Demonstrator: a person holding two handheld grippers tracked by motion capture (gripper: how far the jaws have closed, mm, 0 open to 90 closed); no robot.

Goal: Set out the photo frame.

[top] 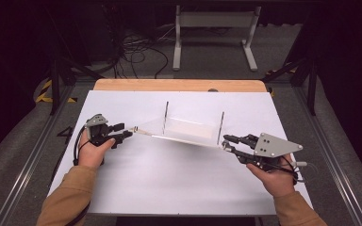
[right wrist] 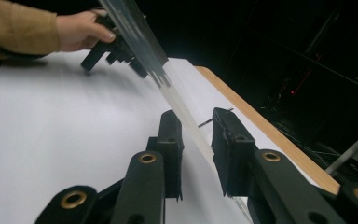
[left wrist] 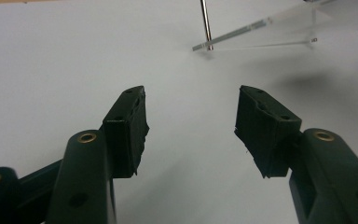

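Clear sheet (top: 188, 129): a transparent acrylic panel, mid-table, threaded on two thin upright rods (top: 166, 115). Its near edge runs across the table, from close by the left gripper to the right gripper. In the high view that edge sits off the surface, tilted, the right end looking lower; the glare makes the far edge hard to trace.

Right gripper (top: 227, 142): the sheet's edge passes between its jaws. In the right gripper view the strip (right wrist: 186, 126) runs through the gap with daylight on both sides of it, so the pads (right wrist: 170, 140) do not seem to press yet. Jaws apart, thing between them, not clamped as far as I can tell.

Left gripper (top: 125, 133): jaws apart with nothing between them. In the left gripper view the sheet's edge (left wrist: 242, 31) and one rod (left wrist: 206, 23) lie ahead, well clear of the pads (left wrist: 130, 126).

Step in hand, by my reading: taking hold of the sheet at both ends to lift it up the rods or settle it down on them. Next move calls for the right jaws to pinch the edge squarely and the left to reach the free corner, then both ends to travel level so the panel does not bind on the rods.

Table (top: 169, 188): white top, wood strip at the far edge. No label, brand or writing readable anywhere.
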